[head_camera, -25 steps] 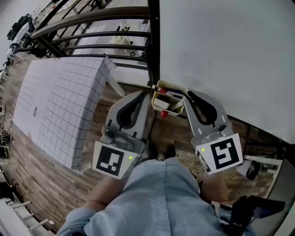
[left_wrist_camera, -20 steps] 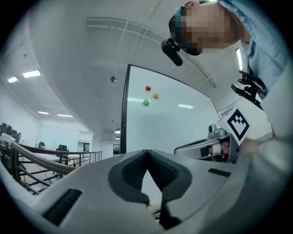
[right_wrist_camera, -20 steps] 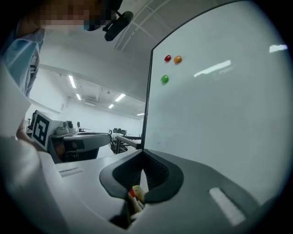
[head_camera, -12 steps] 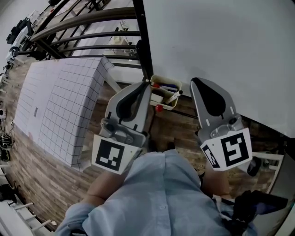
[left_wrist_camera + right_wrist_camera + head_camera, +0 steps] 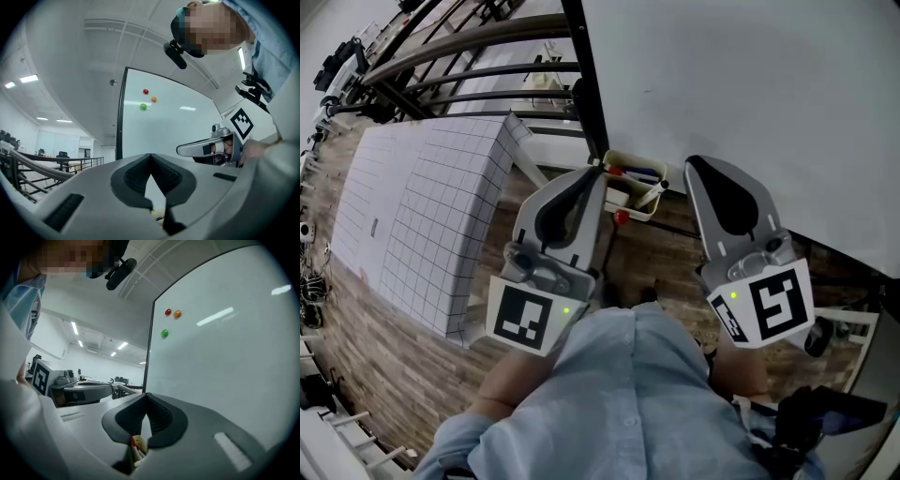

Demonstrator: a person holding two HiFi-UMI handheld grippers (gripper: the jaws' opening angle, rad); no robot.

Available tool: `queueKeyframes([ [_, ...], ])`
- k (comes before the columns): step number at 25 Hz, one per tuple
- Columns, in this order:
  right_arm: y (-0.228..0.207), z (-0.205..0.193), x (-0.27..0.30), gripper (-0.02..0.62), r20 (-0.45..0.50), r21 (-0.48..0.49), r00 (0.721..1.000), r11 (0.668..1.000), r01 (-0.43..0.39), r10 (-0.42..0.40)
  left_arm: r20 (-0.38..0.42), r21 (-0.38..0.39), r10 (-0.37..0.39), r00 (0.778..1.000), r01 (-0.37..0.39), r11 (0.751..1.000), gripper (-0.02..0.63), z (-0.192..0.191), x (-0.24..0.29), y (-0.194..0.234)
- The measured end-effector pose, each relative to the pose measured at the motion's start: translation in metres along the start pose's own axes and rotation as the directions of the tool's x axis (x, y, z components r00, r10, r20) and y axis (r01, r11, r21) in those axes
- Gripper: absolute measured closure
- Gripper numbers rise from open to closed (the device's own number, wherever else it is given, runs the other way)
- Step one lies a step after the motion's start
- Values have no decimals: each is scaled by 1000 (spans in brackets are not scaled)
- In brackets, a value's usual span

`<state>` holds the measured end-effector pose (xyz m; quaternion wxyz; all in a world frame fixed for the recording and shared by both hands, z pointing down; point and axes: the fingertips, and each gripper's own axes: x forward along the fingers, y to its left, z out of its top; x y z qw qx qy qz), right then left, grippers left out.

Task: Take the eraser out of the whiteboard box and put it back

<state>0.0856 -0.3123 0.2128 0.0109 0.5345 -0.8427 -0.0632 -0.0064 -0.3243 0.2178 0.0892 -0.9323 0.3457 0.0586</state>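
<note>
The cream whiteboard box (image 5: 630, 161) hangs at the lower left corner of the whiteboard (image 5: 750, 84). Markers and a white block that may be the eraser (image 5: 620, 198) lie inside. My left gripper (image 5: 598, 176) sits just left of the box, its pads together with nothing between them. My right gripper (image 5: 694, 163) is to the right of the box against the board, also shut and empty. In the left gripper view the left gripper (image 5: 150, 156) shows closed pads; in the right gripper view the right gripper (image 5: 146, 395) shows the same, with a red marker cap (image 5: 134, 442) below it.
Three round magnets (image 5: 168, 312) stick high on the board. A black frame post (image 5: 584, 89) runs up the board's left edge. A white gridded panel (image 5: 422, 216) stands at the left over wooden flooring (image 5: 384, 375), with metal railings (image 5: 469, 42) behind it.
The right gripper has drawn away from the box's right side and risen along the board. The left gripper has shifted only slightly beside the box.
</note>
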Motion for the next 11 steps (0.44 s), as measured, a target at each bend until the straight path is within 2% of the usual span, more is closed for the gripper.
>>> queueKeyframes([
  [11, 1, -2, 1, 595, -5, 2, 1000, 1000, -22, 22, -12, 1, 9, 1000, -9, 1000, 607, -2, 0, -2],
])
